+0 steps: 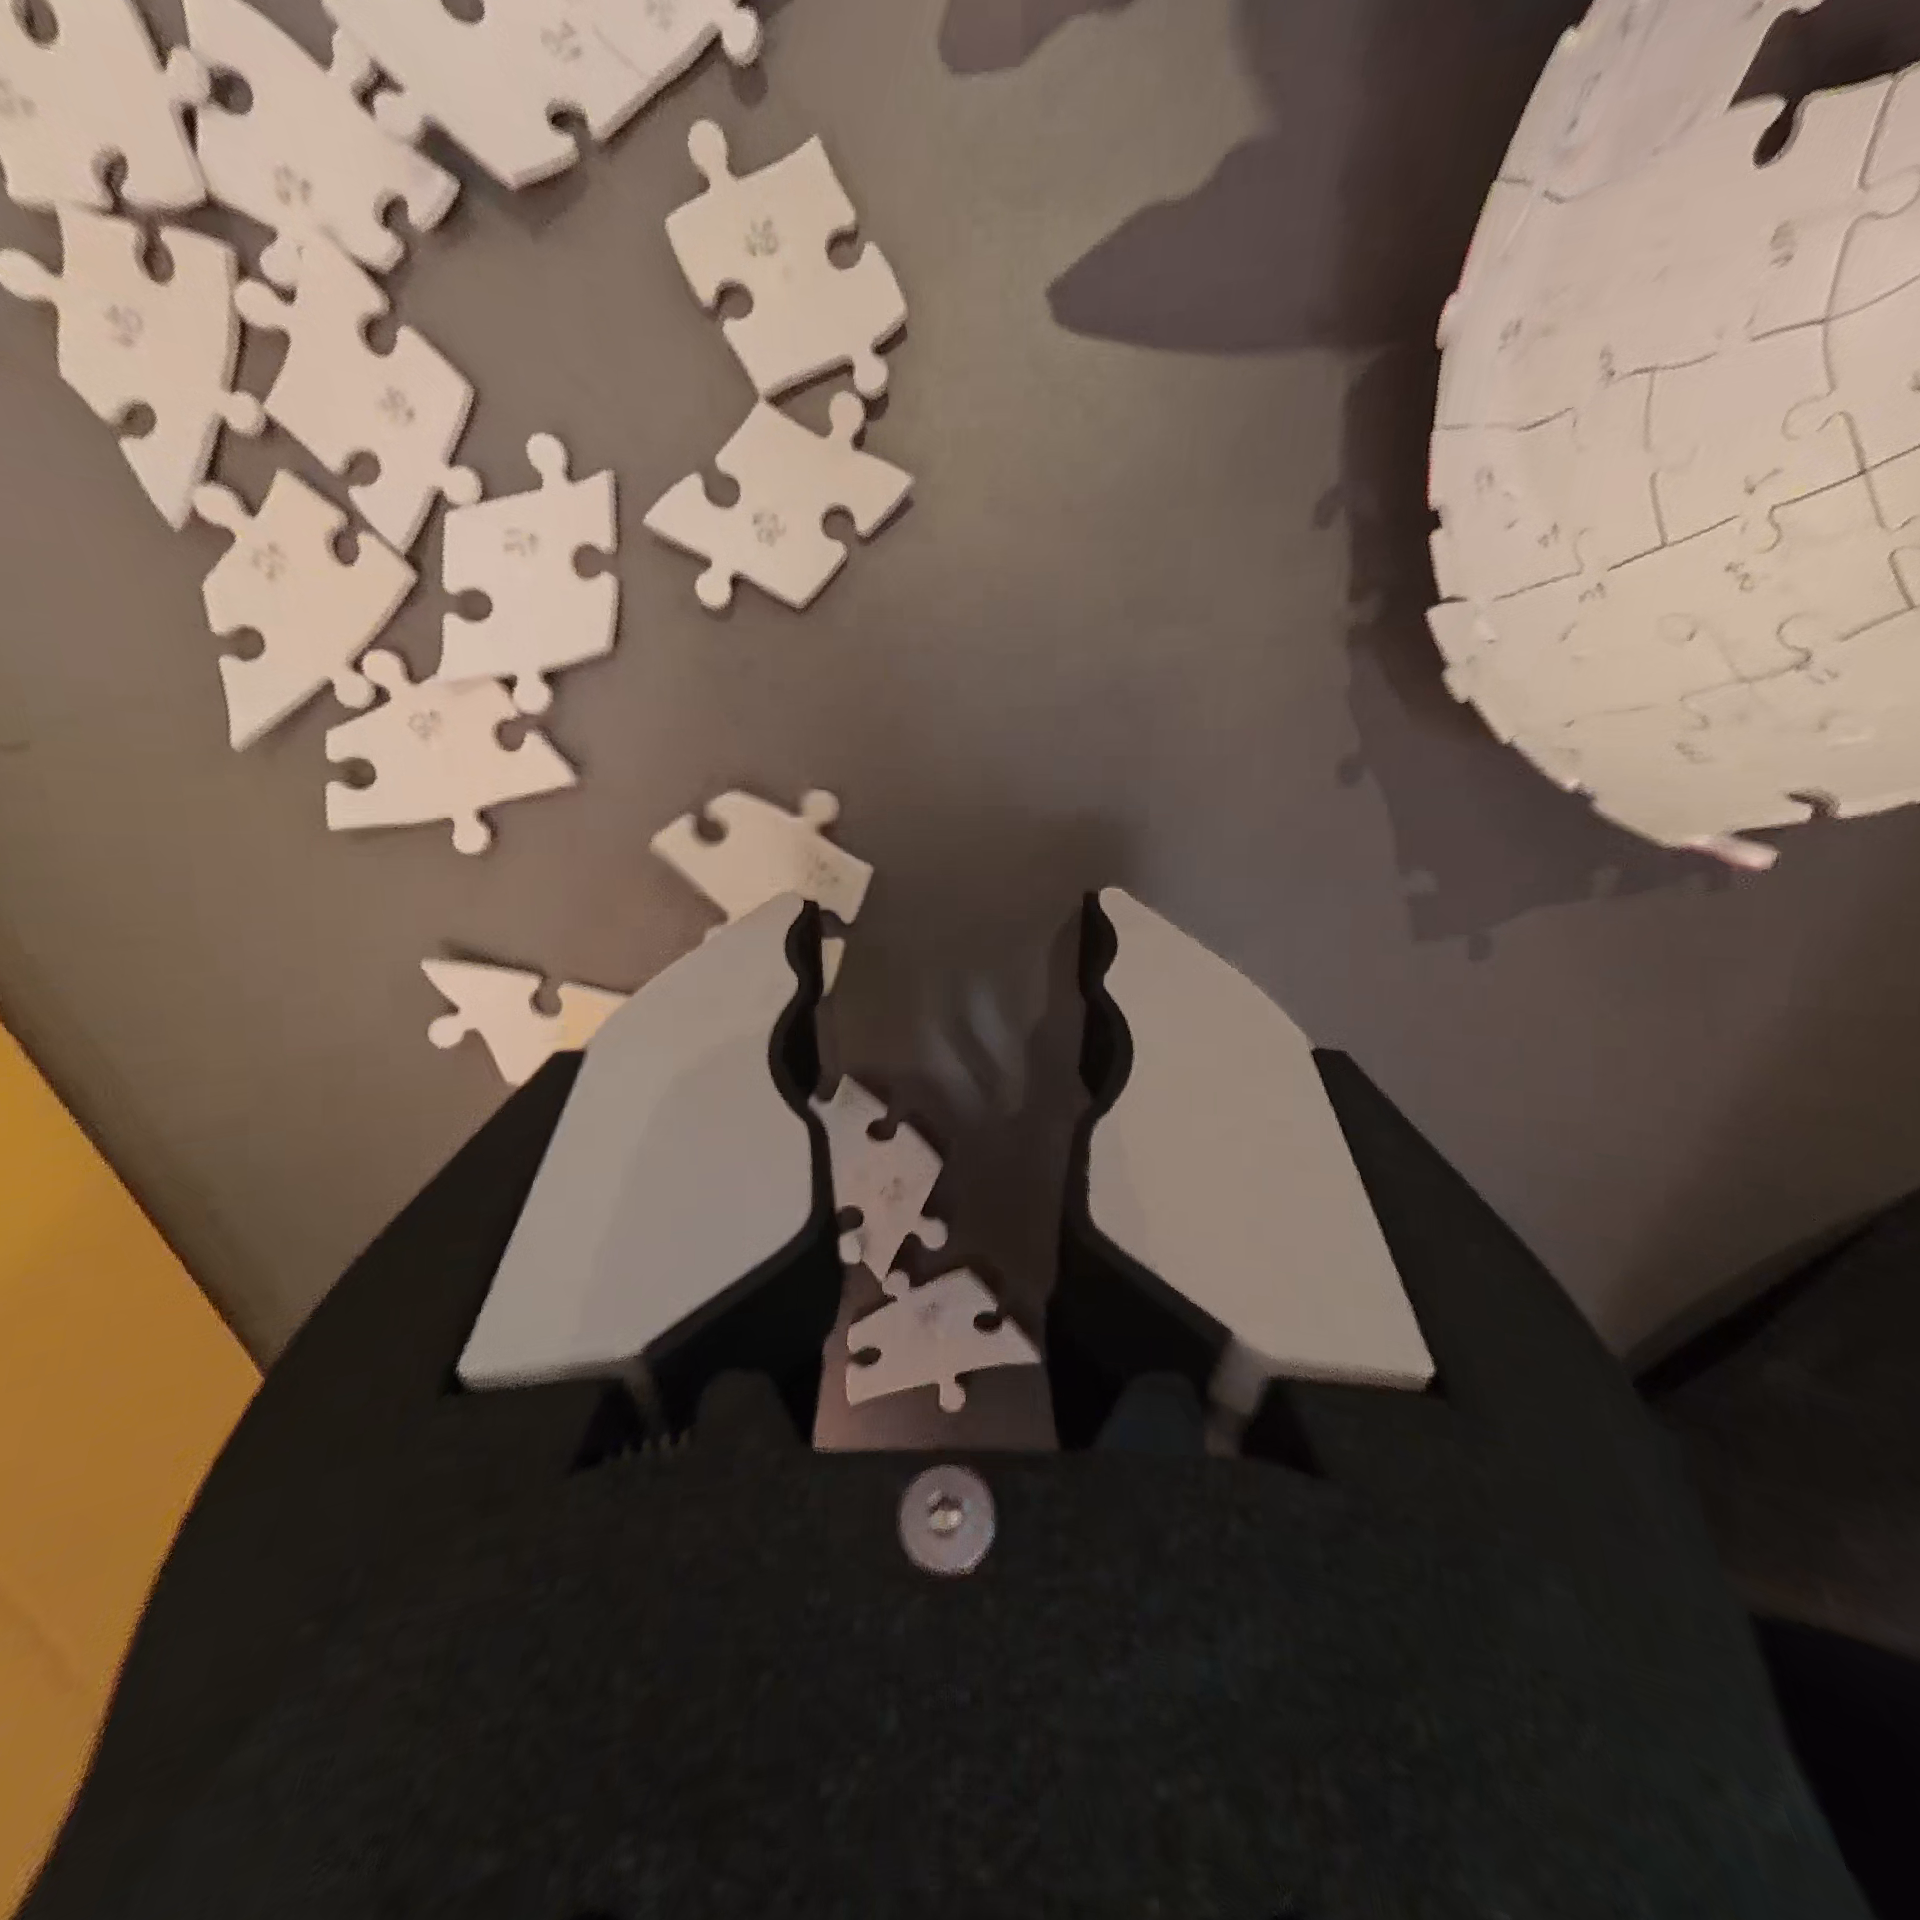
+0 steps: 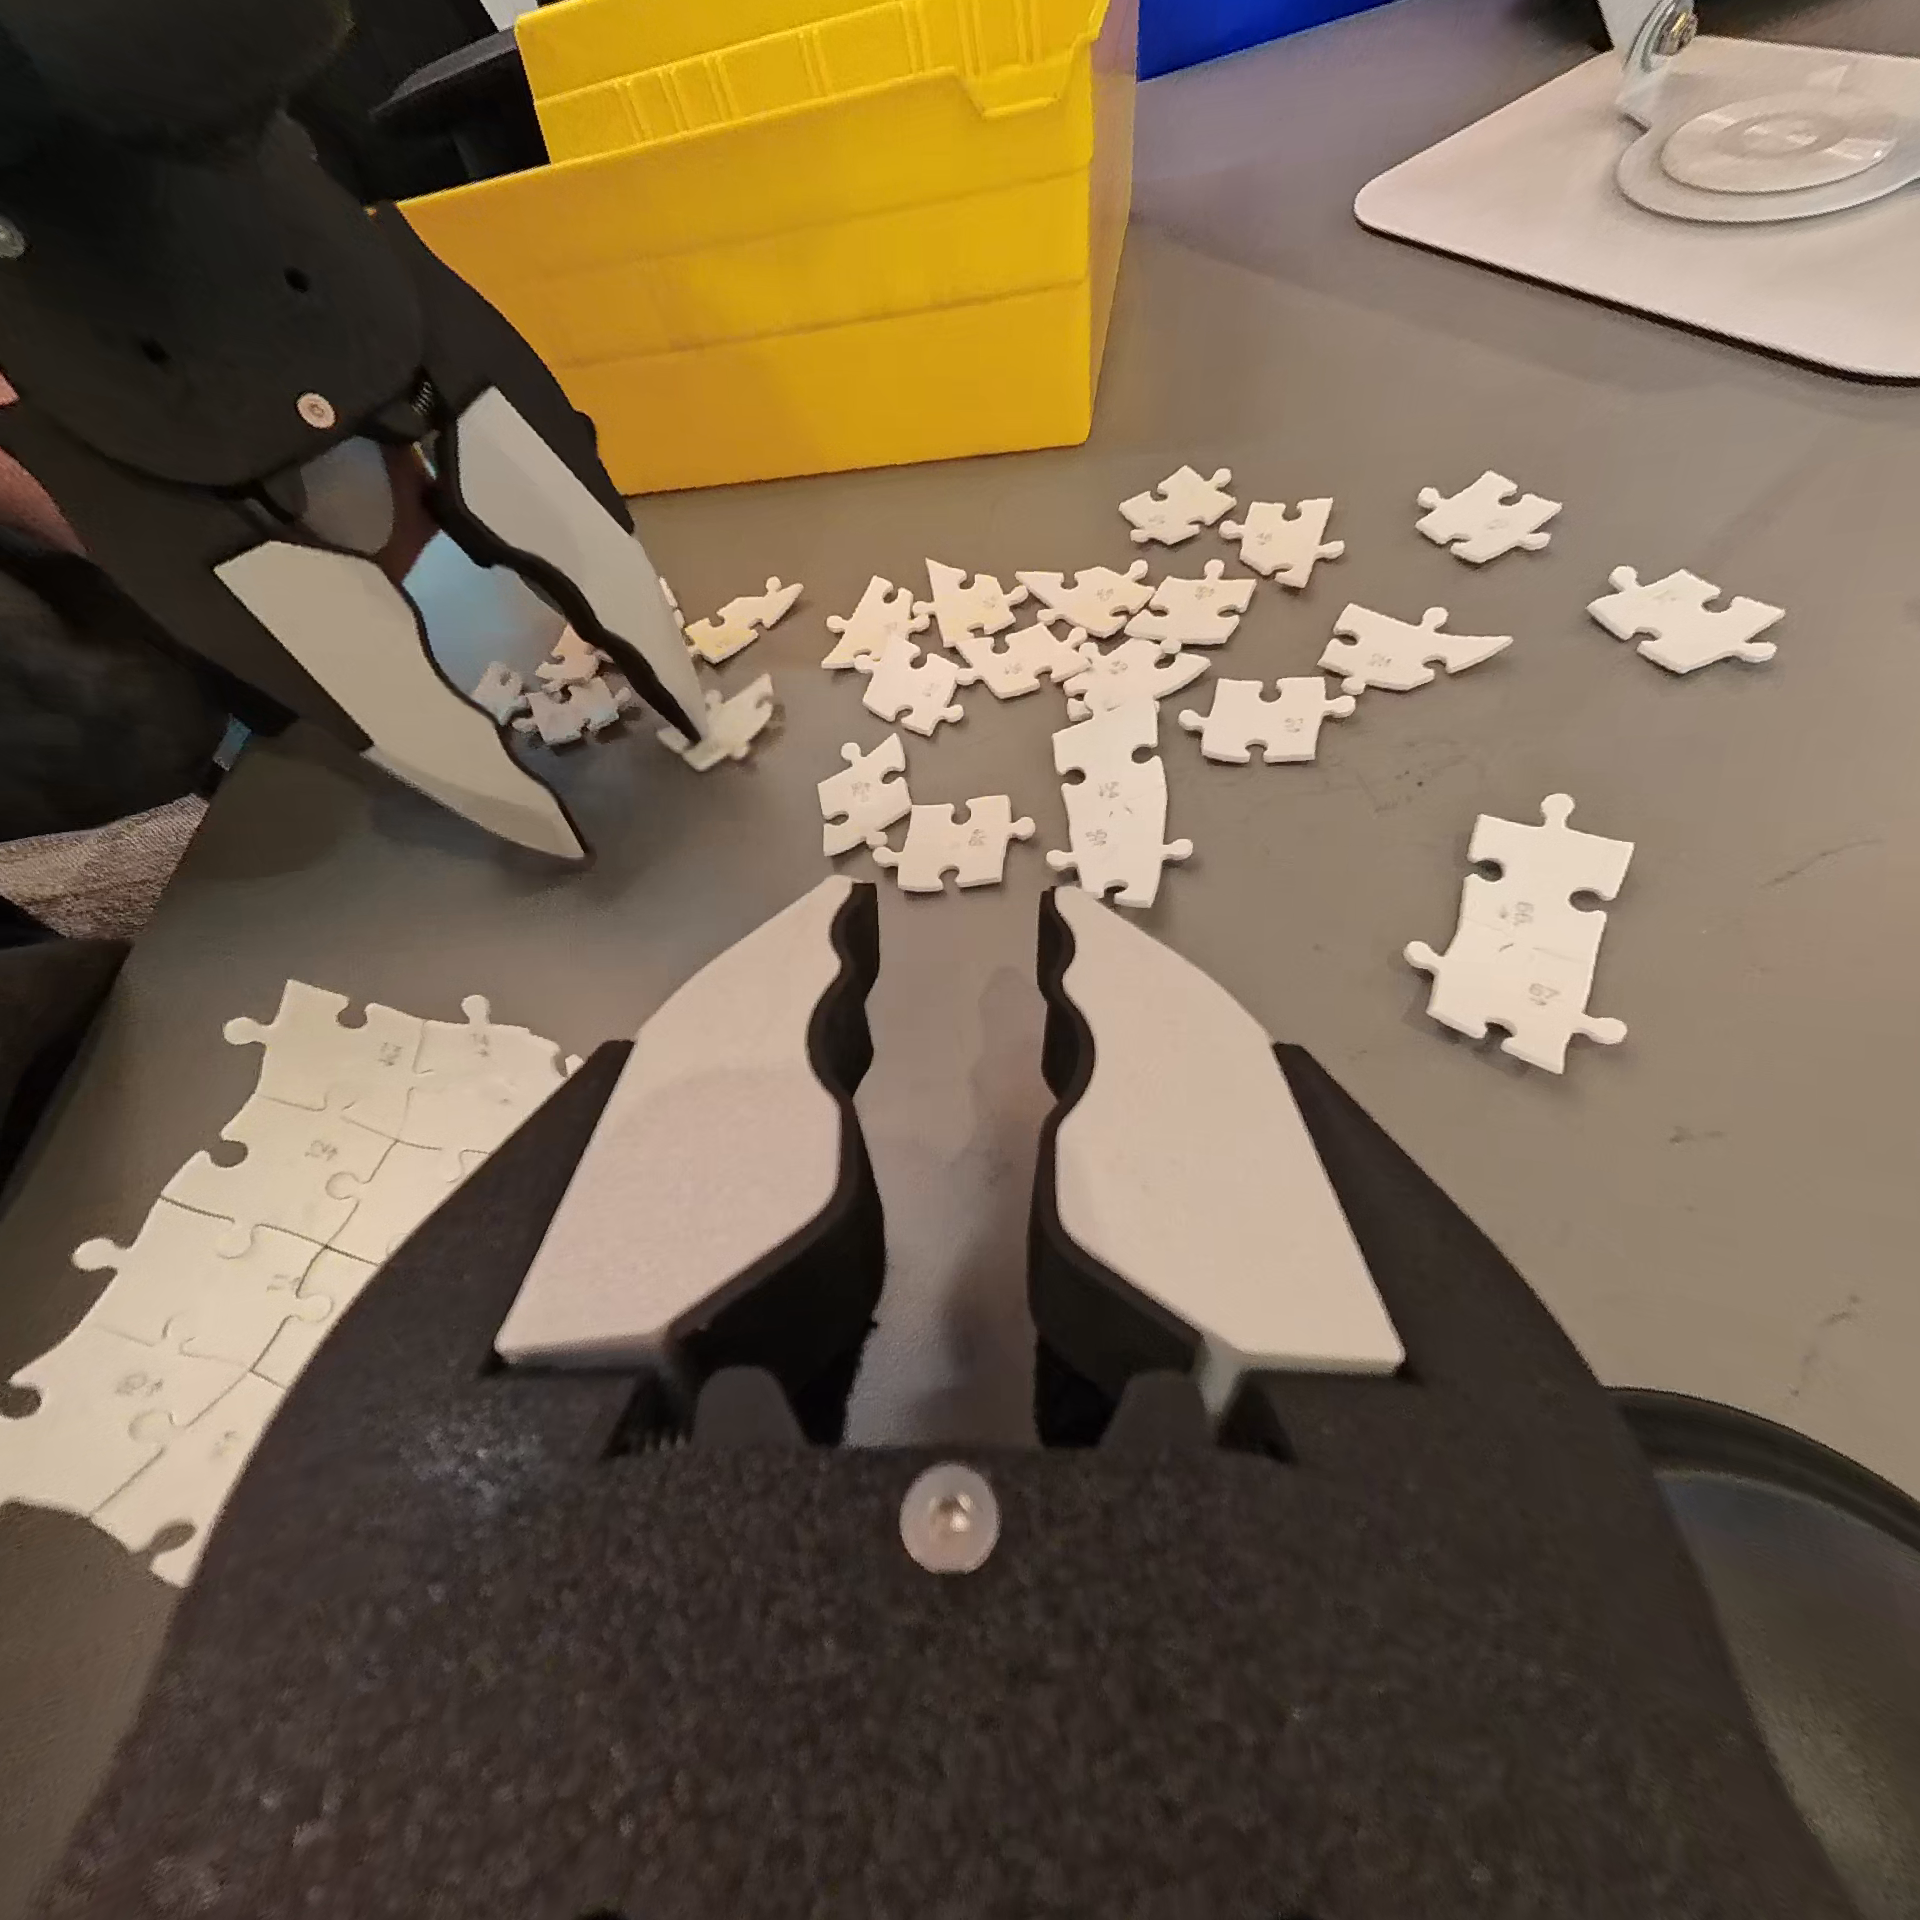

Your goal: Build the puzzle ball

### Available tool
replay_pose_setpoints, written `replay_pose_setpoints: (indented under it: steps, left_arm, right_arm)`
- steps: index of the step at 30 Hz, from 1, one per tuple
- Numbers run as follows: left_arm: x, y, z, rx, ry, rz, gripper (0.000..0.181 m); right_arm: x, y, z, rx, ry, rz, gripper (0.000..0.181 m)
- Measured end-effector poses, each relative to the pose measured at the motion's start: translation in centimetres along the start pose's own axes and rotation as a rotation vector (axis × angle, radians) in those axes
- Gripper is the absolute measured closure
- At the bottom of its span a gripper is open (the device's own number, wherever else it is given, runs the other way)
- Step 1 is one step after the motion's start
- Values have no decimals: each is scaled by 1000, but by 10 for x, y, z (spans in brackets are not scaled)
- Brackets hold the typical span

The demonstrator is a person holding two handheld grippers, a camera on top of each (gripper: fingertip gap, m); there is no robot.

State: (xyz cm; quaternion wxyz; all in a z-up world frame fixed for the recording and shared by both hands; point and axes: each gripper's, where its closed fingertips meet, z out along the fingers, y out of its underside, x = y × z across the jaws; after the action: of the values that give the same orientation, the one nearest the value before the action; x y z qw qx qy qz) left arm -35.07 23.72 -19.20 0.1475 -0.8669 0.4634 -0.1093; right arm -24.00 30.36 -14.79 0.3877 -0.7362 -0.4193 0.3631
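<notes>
Two views here. Left wrist: left gripper (image 1: 945, 925), jaws spread, dips over loose pieces (image 1: 530, 566) to grab one; half-built ball (image 1: 1704, 499) sits right. Right wrist: right gripper (image 2: 956, 914), jaws apart, empty, waits above the grey surface (image 2: 1299, 1195).

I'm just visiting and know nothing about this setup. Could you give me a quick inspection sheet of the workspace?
Surface: grey table, scuffed.
Job's things: part-built ball; loose white pieces scattered; a joined pair lying apart.
Clutter: yellow box; white pad with a clear disc.
Grippers: left gripper open, low over pieces, one fingertip at a piece; right gripper open, empty.
Cables: nothing seen.
Surroundings: blue object behind the box.
</notes>
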Motion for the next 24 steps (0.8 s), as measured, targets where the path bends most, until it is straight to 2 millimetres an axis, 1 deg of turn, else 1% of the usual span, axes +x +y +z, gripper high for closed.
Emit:
replay_pose_setpoints:
  steps: [3, 7, 10, 15, 24]
  left_arm:
    - [-2, 9, -4, -9, 7, -15, 134]
    - [-2, 13, -5, -9, 2, -23, 134]
    - [2, 11, -6, 1, 15, -25, 135]
    - [2, 11, -5, -2, 9, -40, 135]
    - [9, 11, -5, 6, 12, -46, 134]
  right_arm:
    - [0, 0, 0, -1, 0, -1, 152]
    - [0, 0, 0, -3, 0, 0, 152]
    - [0, 0, 0, -4, 1, 0, 152]
    - [0, 1, 0, -4, 3, -2, 152]
    - [0, 1, 0, -6, 2, -3, 152]
